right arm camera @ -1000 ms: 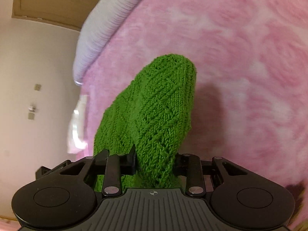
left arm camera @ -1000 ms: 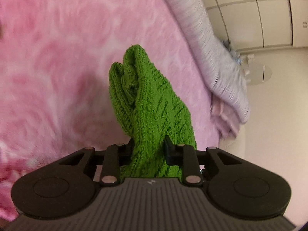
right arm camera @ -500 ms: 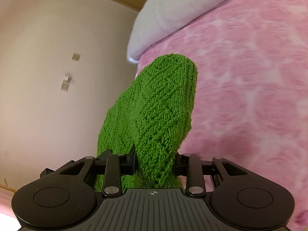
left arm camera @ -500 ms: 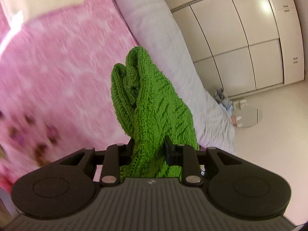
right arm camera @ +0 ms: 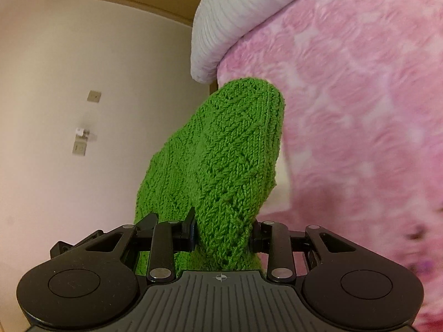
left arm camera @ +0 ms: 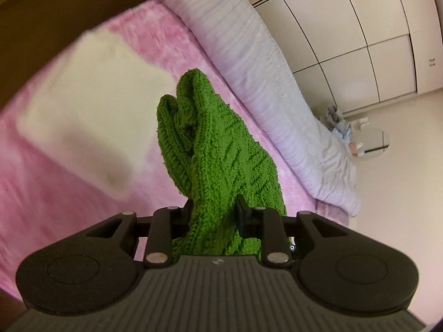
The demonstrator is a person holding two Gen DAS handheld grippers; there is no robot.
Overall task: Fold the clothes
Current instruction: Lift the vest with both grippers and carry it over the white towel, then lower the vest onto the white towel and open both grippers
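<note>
Both my grippers are clamped on the same green knit garment, so that's where it is right now: bunched up between the jaws and sticking up and forward past them on each side. In the left wrist view my left gripper has a thick wad of it squeezed between the jaws, with a ribbed edge folded over on the left part of the bunch and the cable pattern showing on the right. In the right wrist view my right gripper is pinching another chunk, which rises into a rounded hump, and more of the knit hangs down on the left behind the jaw. Whether the rest of it touches anything below, I can't tell, since the gripper bodies block that.

Beyond the knit there's the fluffy pink blanket covering the bed. On the left wrist side a cream-coloured folded cloth lies on that blanket, pretty blurry. A pale lilac ribbed duvet runs along the far edge of the bed, and its rounded end shows up top in the right view too. Past that, white wardrobe doors and a small pile of stuff on the floor near a round glass thing. On the right side just a plain cream wall with wall plates
</note>
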